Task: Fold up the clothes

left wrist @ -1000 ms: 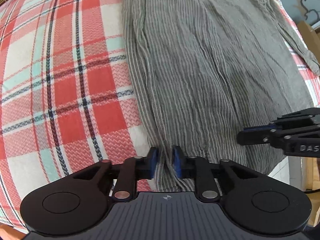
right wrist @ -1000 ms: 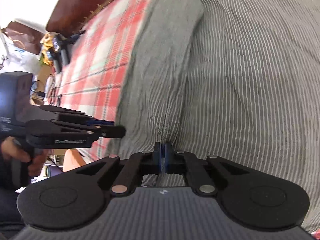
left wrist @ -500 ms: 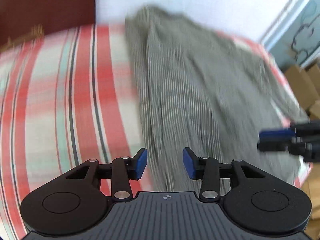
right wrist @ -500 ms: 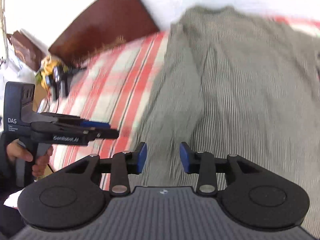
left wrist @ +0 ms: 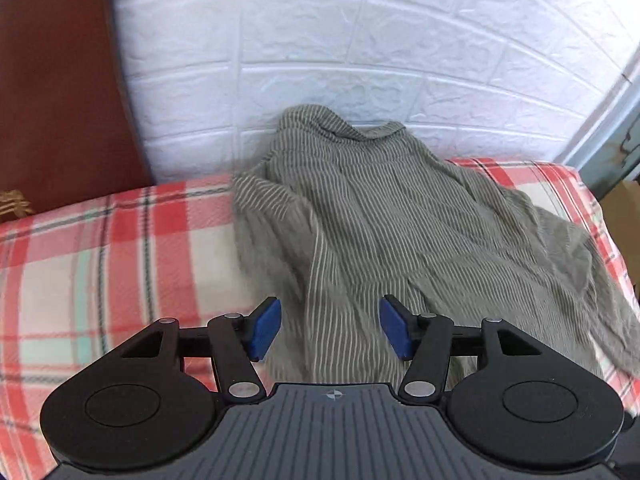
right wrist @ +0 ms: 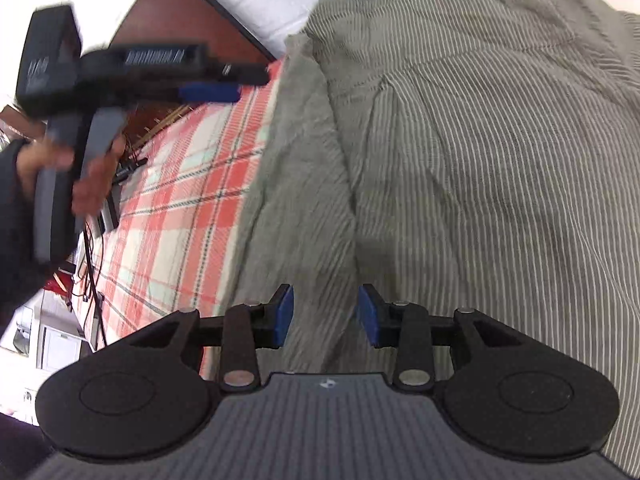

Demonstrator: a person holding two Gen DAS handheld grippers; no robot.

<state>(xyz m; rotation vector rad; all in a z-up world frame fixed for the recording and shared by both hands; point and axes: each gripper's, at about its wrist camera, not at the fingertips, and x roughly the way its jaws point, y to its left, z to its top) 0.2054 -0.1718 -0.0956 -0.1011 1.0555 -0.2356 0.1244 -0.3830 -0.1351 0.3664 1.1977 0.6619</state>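
A grey-green striped shirt [left wrist: 380, 232] lies spread on the plaid bed cover [left wrist: 120, 248], its collar up against the white wall. My left gripper [left wrist: 328, 330] hovers open above the shirt's near hem, nothing between its blue pads. In the right wrist view the same shirt [right wrist: 460, 152] fills most of the frame, one side folded in along its left edge. My right gripper [right wrist: 325, 318] is open above that folded strip and holds nothing. The left gripper [right wrist: 208, 92] also shows there at upper left, blurred, held in a person's hand [right wrist: 80, 184].
A dark brown headboard [left wrist: 60, 92] stands at the left against the white brick-pattern wall [left wrist: 360, 52]. The bed's right edge [left wrist: 612, 240] drops off beside a cardboard box. Cables and small items lie beyond the bed's left side [right wrist: 92, 256].
Both grippers were shut on the shirt's hem a second ago; they have let go, opened wide and pulled back and up. The shirt now lies loose on the bed.
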